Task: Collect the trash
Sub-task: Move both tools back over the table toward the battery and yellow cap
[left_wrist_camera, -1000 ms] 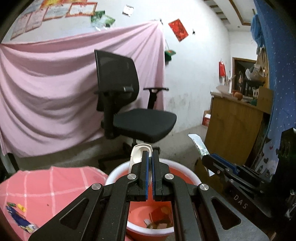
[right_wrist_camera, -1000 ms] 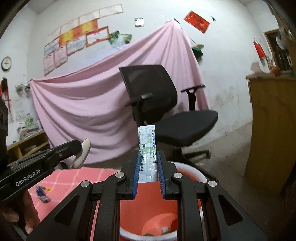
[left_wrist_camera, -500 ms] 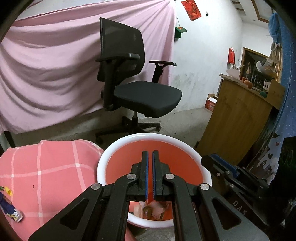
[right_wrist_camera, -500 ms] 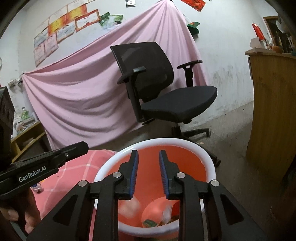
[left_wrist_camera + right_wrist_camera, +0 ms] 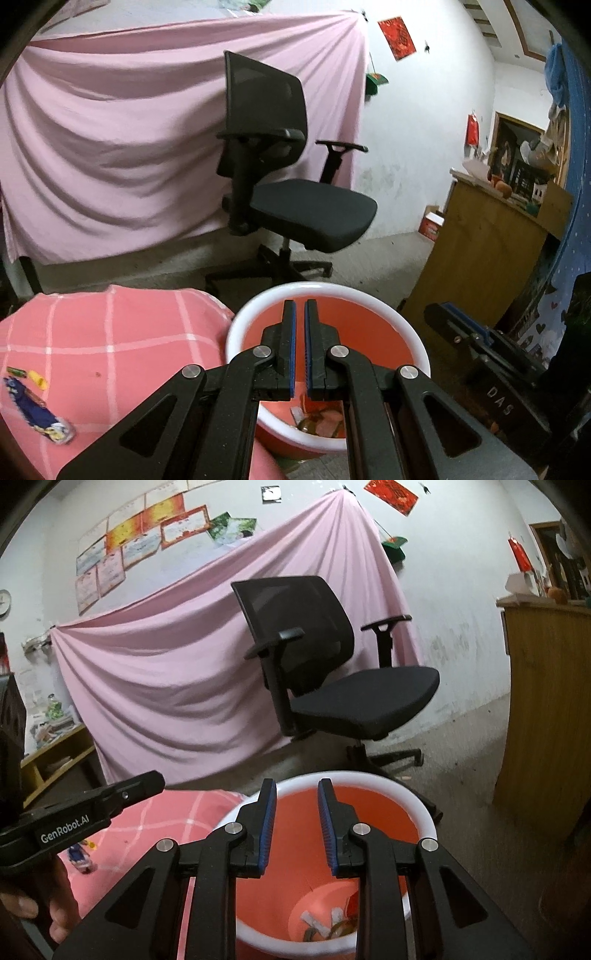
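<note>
A red bin with a white rim (image 5: 369, 299) (image 5: 413, 797) stands beside the pink checked table (image 5: 110, 332) (image 5: 155, 819). Several scraps of trash lie at its bottom (image 5: 317, 421) (image 5: 325, 926). My left gripper (image 5: 299, 314) hovers over the bin, its jaws a narrow gap apart with nothing between them. My right gripper (image 5: 294, 790) is open and empty above the bin. A blue wrapper (image 5: 37, 413) (image 5: 79, 856) and a small yellow and green piece (image 5: 27, 374) lie on the table's left side.
A black office chair (image 5: 295, 206) (image 5: 343, 686) stands behind the bin before a pink sheet (image 5: 110, 147). A wooden cabinet (image 5: 487, 251) (image 5: 546, 709) stands at the right. The right gripper's body (image 5: 491, 373) and the left gripper's body (image 5: 74, 823) flank the bin.
The left gripper let go of a white spoon-like piece and the right gripper let go of a white-green wrapper; both are gone from the jaws. Both grippers tipped down toward the bin.
</note>
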Motion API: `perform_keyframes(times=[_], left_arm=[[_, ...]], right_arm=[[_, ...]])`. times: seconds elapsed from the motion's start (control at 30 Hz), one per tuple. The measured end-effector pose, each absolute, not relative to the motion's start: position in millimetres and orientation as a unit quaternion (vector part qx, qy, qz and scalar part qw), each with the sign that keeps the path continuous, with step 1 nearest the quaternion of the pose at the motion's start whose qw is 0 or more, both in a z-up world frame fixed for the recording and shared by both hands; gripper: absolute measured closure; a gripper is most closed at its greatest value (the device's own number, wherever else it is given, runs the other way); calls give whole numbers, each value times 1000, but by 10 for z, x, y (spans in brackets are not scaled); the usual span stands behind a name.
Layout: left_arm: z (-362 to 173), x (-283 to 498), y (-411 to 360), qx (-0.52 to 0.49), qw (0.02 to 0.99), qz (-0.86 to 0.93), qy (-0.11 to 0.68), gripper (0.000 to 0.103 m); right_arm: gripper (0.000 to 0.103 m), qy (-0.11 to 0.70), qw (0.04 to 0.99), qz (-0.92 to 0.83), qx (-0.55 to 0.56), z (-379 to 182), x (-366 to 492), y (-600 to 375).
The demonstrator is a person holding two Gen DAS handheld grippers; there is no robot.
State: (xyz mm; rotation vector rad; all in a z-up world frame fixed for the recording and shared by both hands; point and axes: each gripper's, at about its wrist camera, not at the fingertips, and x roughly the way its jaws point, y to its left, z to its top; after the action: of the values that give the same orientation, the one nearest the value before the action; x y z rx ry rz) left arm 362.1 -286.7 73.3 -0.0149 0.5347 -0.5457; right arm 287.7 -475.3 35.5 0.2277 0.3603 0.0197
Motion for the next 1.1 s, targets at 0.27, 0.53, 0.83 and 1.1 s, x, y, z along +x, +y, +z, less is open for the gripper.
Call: perform_keyframes(times=[0.27,0.53,0.83,1.1], left_arm=[[1020,3454,-2307,-33,949,-229,212,99],[1195,3213,-1501,-70,969,-176,158,65],[1190,2911,-498,-84,985,-92,117,47],[980,2636,202,-85,992,-23,92,1]], right_arm=[[73,145,985,21,90,687,2821,-4369],[56,109,991,44,68,950,2767,-3811],[22,71,992,84,60,1018,2748,-3078],[0,49,991,114,46,911,2743,-2534]])
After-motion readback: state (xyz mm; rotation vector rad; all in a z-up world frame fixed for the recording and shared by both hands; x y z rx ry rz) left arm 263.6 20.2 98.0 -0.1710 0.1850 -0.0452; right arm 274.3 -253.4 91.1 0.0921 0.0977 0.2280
